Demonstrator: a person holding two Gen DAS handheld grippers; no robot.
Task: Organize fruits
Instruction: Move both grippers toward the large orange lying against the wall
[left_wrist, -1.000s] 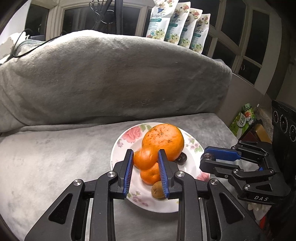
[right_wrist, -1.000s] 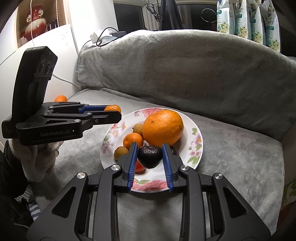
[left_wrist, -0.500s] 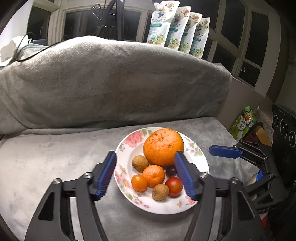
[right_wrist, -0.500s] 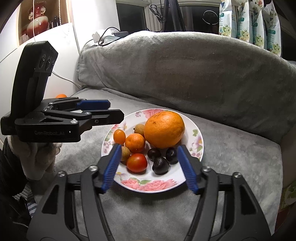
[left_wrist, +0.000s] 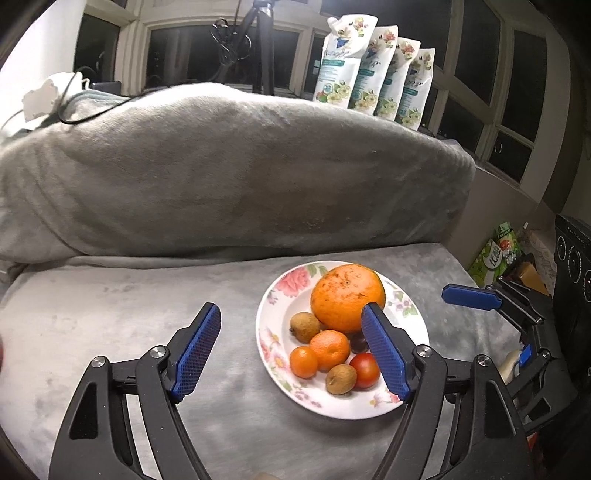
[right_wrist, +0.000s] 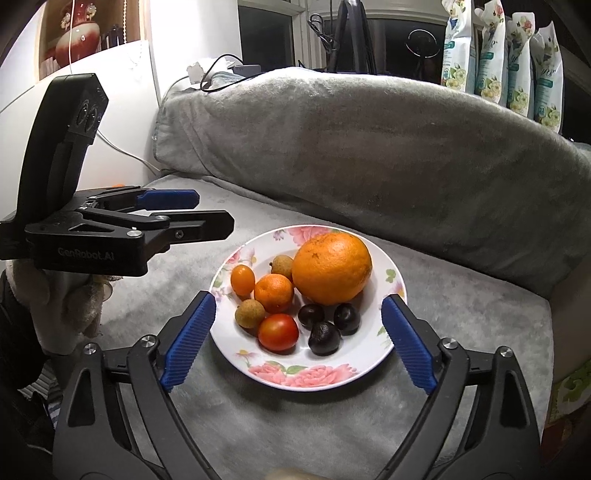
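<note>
Both tools, left (left_wrist: 291, 350) and right (right_wrist: 297, 341), gape wide, empty; fruit sits gathered on the plate (right_wrist: 332, 376) ahead; next, probably withdraw.

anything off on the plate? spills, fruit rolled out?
Nothing stands out. All fruit sits inside the floral plate, beside the large orange. Left gripper and right gripper are open and empty.

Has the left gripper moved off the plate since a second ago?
Yes. The left gripper has opened and pulled back and to the left; the floral plate now sits toward its right finger, with no fruit between the jaws.
</note>
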